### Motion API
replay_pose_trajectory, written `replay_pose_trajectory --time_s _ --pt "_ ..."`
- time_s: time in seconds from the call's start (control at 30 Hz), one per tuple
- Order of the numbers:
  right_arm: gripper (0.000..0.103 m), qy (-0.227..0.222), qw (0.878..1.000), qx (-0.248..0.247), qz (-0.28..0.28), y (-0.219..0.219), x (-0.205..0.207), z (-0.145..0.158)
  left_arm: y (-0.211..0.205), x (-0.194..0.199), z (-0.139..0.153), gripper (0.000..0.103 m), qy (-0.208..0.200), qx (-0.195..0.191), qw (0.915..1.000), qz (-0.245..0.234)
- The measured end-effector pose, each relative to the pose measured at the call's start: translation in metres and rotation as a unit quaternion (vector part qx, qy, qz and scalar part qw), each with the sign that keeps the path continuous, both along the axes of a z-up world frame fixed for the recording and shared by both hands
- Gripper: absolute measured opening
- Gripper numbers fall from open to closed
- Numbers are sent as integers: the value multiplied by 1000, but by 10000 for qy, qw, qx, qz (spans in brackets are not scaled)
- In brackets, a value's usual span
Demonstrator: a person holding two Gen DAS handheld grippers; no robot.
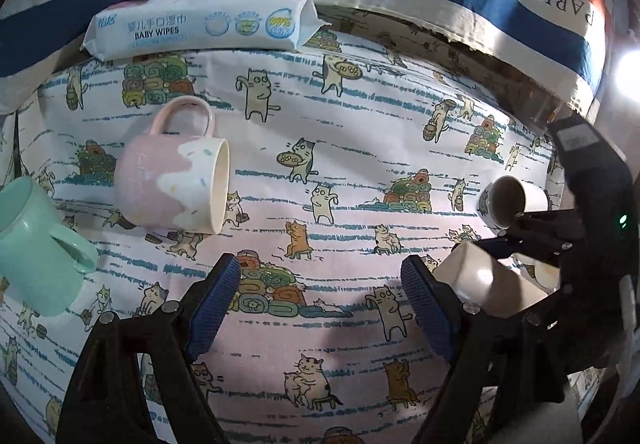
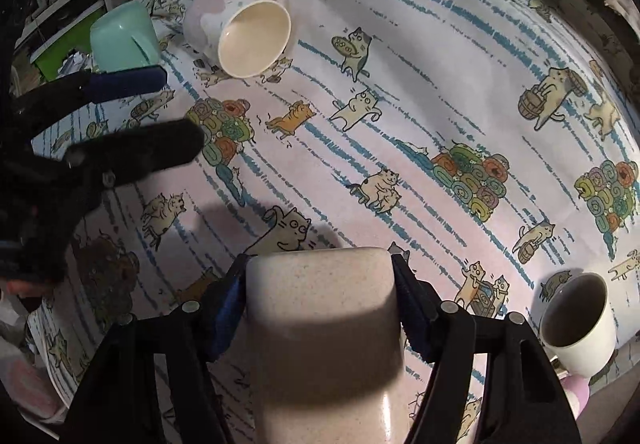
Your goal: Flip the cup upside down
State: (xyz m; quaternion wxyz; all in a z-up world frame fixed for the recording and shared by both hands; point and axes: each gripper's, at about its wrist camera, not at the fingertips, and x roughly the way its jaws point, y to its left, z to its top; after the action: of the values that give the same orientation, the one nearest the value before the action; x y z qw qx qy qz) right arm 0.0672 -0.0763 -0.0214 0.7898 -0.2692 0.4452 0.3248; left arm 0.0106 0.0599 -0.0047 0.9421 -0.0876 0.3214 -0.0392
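Right tongs (image 2: 320,300): clamped on the beige cup (image 2: 324,328), one blue-padded finger pressed to each side of it. Cup held above the tablecloth (image 2: 400,103) near the camera; its closed end faces away from the lens, its mouth out of sight toward the camera. From the left wrist view the same cup (image 1: 480,280) shows as a pale speckled body in the right tongs (image 1: 516,234) at the right side of the frame.

Left tongs (image 1: 320,308): fingers spread wide apart, nothing between them, over the tablecloth (image 1: 320,123). From the right wrist view they (image 2: 168,111) sit at the left edge, fingers likewise apart.

Pink mug (image 1: 176,179): lying on its side on the cloth, handle up, cream mouth turned right; in the right wrist view (image 2: 240,27) its mouth faces the camera.

Green mug (image 1: 36,248): at the far left, just beside the pink mug, handle toward the camera; also at upper left in the right wrist view (image 2: 120,39).

White cup (image 2: 576,324): on the cloth at lower right, dark inside; seen past the right tongs in the left view (image 1: 516,199).

Baby wipes pack (image 1: 200,25): at the far edge of the cloth, beyond the pink mug.
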Motion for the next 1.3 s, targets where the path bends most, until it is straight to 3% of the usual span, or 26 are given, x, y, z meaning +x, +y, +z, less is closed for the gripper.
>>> replay_pose_trajectory --time_s 0.17,0.37,1.0,1.1,1.2,1.3 --pt "69 -542 9975 394 -239 -13 -7 24 1 -4 3 81 -163 28 9998 72" --pt "69 -878 9926 714 -445 -31 -13 52 0 -5 4 81 -208 -8 9998 37" --pt "69 -858 9889 1013 -666 -45 -11 51 -7 -11 6 81 -425 214 9989 3" --pt "73 -876 9870 1146 -708 -46 -8 50 -11 -14 8 81 -527 347 9980 25" --pt "86 -1004 9820 1411 -751 -52 -10 52 -14 -19 11 81 -689 392 9969 -20" --pt "87 -1311 9736 1702 -776 -61 -17 58 -15 -24 15 81 -899 417 9951 -22"
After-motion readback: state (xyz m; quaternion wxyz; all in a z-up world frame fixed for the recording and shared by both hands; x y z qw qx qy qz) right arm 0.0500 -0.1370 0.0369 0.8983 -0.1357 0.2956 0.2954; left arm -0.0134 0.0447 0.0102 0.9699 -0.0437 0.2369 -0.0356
